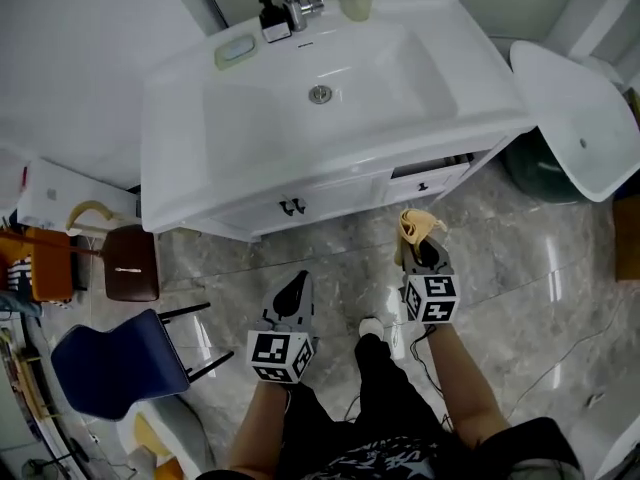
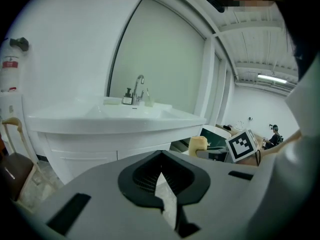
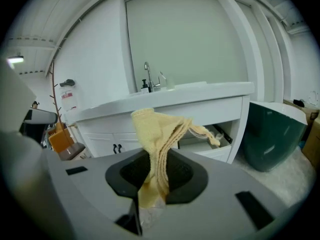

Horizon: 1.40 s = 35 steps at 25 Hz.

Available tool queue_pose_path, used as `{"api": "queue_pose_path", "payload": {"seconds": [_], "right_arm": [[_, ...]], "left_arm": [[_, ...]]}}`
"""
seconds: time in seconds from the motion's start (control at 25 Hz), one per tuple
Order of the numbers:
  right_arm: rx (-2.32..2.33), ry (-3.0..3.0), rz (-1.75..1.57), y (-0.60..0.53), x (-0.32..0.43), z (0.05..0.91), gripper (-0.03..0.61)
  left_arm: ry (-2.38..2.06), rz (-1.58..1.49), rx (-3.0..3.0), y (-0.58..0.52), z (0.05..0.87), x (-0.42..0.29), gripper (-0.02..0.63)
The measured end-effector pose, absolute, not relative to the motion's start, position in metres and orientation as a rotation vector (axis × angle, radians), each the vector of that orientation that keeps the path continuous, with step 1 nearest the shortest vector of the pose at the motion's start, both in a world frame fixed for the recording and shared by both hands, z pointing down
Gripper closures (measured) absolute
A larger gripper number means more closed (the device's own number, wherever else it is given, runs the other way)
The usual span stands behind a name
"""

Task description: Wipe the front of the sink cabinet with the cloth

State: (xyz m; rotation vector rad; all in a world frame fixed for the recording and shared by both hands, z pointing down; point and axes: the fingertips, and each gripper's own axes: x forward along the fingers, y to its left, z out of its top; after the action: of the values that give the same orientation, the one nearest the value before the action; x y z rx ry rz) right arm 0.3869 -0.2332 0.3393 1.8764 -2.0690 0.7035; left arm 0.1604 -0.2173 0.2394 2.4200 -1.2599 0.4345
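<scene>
Right tongs [image 1: 418,251] pinch the yellow cloth [image 1: 420,225], head view, short of the sink cabinet [image 1: 330,196] front; left tongs [image 1: 297,286] hang low. Left gripper view: pressed together, empty. Right gripper view: cloth bunched upright. Prob. approach step; next, reach fwd onto doors. Ajar drawer [image 1: 430,174], green bin [image 3: 272,134] crowd right side.

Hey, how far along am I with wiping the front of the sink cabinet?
Done: the yellow cloth is picked up, pinched in the right gripper. In hand: it is held in the air short of the cabinet front, not touching. Left: seemingly all the wiping. The left gripper is shut and empty.
</scene>
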Motion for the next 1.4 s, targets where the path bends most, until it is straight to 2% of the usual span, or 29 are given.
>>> {"api": "queue_pose_path", "payload": {"seconds": [0.36,0.68,1.08,1.4], "right_arm": [[1.896,-2.066,0.603,-0.202,0.329,0.237,0.495],[2.009,-2.019,0.643,-0.126,0.221,0.197,0.495],[1.985,-2.042,0.538,-0.058,0.078,0.157,0.496],[2.105,-1.968,0.549,0.007,0.026,0.126,0.495]], "left_arm": [[-1.151,0.362,2.463,-0.185,0.177,0.111,0.598],[-1.134,0.366,2.499,-0.126,0.140,-0.021,0.598],[-1.136,0.295,2.544,-0.069,0.112,-0.176,0.598],[-1.016,0.330,2.608,-0.033,0.110,-0.236,0.598]]}}
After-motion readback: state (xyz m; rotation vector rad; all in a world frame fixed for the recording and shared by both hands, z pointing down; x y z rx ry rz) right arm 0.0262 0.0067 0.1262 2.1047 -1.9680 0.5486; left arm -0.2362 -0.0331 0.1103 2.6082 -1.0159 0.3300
